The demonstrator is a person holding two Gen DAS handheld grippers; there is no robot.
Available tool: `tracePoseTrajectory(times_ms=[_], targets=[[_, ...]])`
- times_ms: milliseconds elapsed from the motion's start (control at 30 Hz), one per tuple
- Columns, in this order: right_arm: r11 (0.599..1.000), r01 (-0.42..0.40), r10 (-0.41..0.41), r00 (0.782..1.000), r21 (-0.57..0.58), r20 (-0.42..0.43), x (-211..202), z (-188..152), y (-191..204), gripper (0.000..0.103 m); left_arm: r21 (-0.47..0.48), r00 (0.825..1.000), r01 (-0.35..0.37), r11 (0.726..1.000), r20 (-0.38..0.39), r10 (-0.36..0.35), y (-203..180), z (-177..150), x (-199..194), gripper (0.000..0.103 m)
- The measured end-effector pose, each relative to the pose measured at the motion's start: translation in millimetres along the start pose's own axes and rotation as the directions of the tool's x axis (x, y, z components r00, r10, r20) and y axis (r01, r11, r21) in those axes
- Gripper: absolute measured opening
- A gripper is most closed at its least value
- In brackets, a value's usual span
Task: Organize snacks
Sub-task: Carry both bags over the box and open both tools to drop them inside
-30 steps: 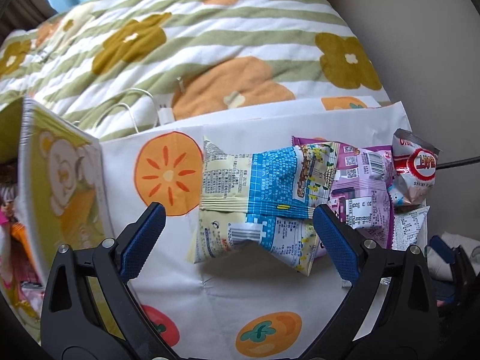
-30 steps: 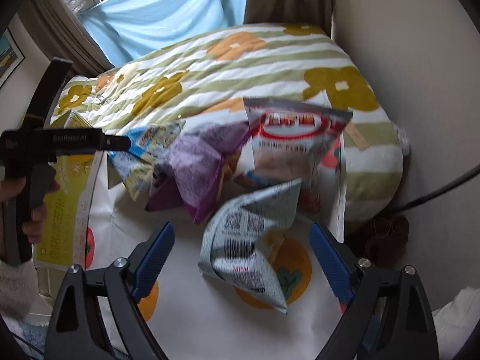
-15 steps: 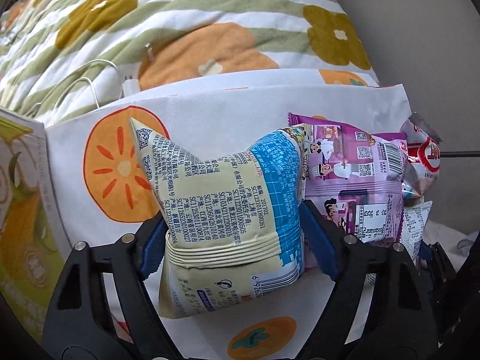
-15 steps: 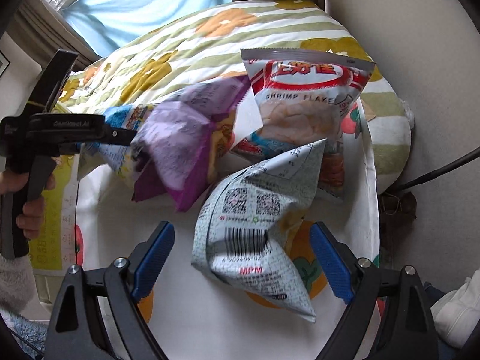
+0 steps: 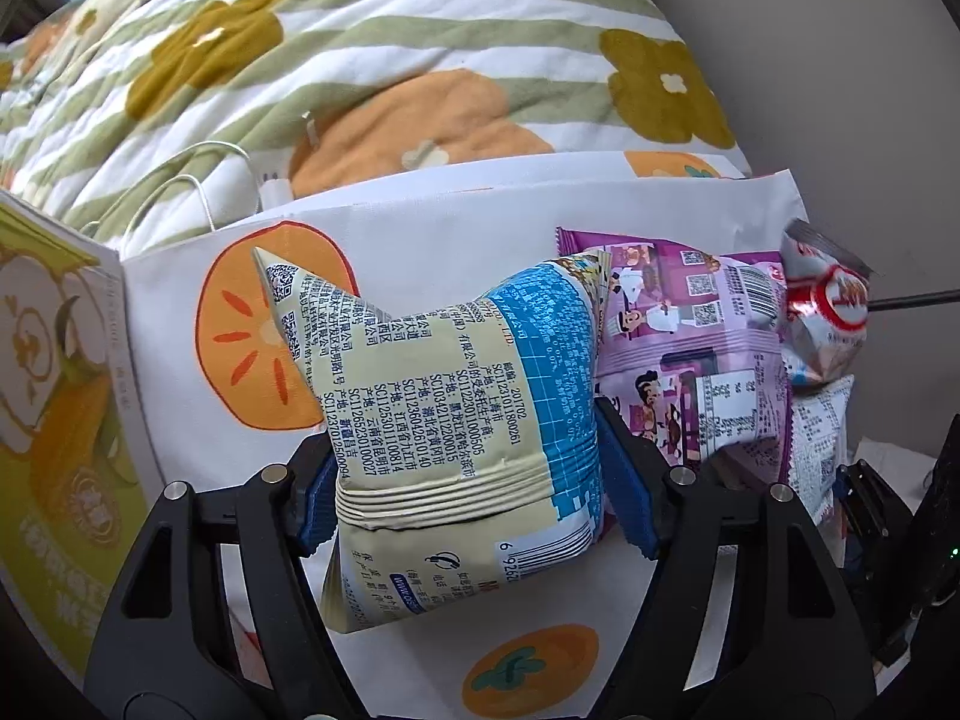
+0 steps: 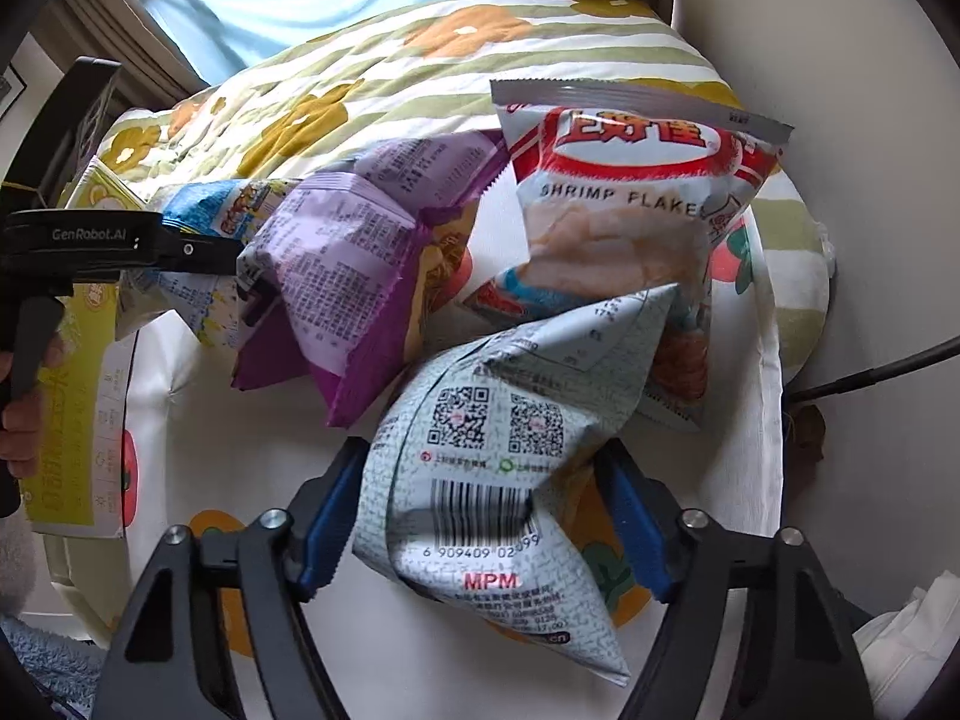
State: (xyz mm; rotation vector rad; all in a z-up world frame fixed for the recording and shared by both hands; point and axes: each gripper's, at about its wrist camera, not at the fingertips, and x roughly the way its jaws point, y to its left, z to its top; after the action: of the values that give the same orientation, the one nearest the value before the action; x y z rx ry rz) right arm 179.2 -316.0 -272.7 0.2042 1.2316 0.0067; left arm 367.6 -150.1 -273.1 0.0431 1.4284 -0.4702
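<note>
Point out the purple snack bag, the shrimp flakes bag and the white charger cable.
purple snack bag [image 6: 354,276], right wrist view, on its printed back panel.
shrimp flakes bag [image 6: 624,204], right wrist view, on its front below the red logo.
white charger cable [image 5: 198,180], left wrist view, on its loop.

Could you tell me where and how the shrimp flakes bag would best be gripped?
Probably by the flat silver seal along the top of the shrimp flakes bag, coming from above. It leans propped up behind the pale grey packet, so its top edge stands free while its lower part is covered.
</note>
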Motion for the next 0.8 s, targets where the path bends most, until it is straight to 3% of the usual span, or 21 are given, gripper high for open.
tracePoseTrajectory(times_ms=[167,567,800], targets=[[0.999,0.012,-0.012,1.000,-0.034,0.002,-6,-4,3,0.059,-0.010,1.000,0.003,1.000,0.021,-0.003,-3,-8,-12,0.070],[1.000,-0.003,0.004,0.998,-0.023,0.057,-43,-23,-5,0.059,-0.027,0.994,-0.002,1.000,0.106,0.005,-18,-34,-56,0.070],[1.000,-0.010,0.013,0.995,-0.025,0.103,-78,-31,-7,0.059,-0.050,0.980,0.016,0.999,0.198,-0.006,-31,-50,-97,0.070]])
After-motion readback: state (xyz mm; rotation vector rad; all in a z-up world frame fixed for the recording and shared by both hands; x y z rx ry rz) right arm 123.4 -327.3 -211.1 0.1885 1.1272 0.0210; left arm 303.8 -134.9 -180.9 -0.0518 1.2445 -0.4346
